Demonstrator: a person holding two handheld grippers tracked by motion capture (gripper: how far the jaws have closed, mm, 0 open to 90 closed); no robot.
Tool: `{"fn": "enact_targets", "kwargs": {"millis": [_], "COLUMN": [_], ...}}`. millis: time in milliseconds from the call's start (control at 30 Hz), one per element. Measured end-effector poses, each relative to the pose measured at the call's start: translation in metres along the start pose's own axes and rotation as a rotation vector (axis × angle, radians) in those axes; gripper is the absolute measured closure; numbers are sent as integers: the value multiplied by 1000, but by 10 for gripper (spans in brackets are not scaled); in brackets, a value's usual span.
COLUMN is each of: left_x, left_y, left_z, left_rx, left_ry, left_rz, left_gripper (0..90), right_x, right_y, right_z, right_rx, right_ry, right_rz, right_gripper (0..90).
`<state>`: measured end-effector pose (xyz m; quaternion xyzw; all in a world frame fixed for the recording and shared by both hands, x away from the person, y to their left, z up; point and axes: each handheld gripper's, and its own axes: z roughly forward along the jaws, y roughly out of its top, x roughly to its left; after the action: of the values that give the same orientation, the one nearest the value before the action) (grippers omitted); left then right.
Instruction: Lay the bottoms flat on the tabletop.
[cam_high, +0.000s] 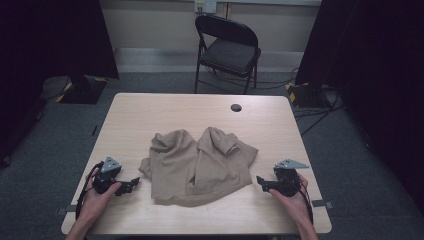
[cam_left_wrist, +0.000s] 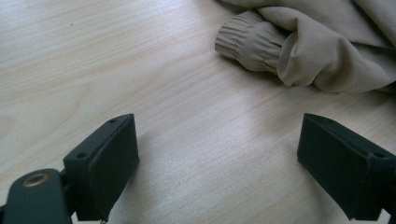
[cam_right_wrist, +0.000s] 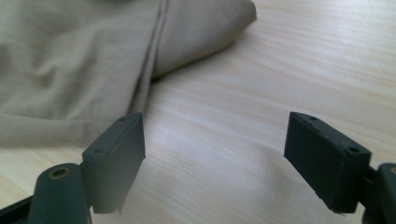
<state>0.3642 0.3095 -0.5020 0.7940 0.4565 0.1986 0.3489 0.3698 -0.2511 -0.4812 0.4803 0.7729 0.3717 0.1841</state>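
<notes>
A crumpled tan garment (cam_high: 200, 165) lies in the middle of the light wooden table (cam_high: 150, 112). My left gripper (cam_high: 131, 184) rests low on the table to its left, open, its jaws wide apart over bare wood. In the left gripper view a ribbed cuff (cam_left_wrist: 247, 41) of the garment (cam_left_wrist: 336, 51) lies just ahead and to the right, untouched by the left gripper (cam_left_wrist: 217, 163). My right gripper (cam_high: 261, 182) sits at the garment's right side, open and pointing at its edge. The right gripper view shows the right gripper (cam_right_wrist: 215, 158) with a seam of the cloth (cam_right_wrist: 70, 70) ahead of the left jaw.
A round cable hole (cam_high: 236, 107) sits near the table's far edge. A black folding chair (cam_high: 227, 47) stands beyond the table. Dark curtains hang at both sides, and cables run across the grey floor at the right.
</notes>
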Motion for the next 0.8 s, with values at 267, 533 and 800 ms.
{"fn": "enact_targets", "kwargs": {"millis": [267,533,800], "left_x": [0,0,0], "left_y": [0,0,0], "left_z": [0,0,0], "left_rx": [0,0,0], "left_ry": [-1,-1,-1], "left_rz": [0,-1,-1], "left_gripper": [119,119,119], "right_x": [8,17,24], "right_y": [23,48,81], "right_z": [-1,1,17], "right_rx": [-23,-53,-71], "right_ry": [50,100,131], "right_rz": [-17,-44,-56], "right_gripper": [206,217,208]}}
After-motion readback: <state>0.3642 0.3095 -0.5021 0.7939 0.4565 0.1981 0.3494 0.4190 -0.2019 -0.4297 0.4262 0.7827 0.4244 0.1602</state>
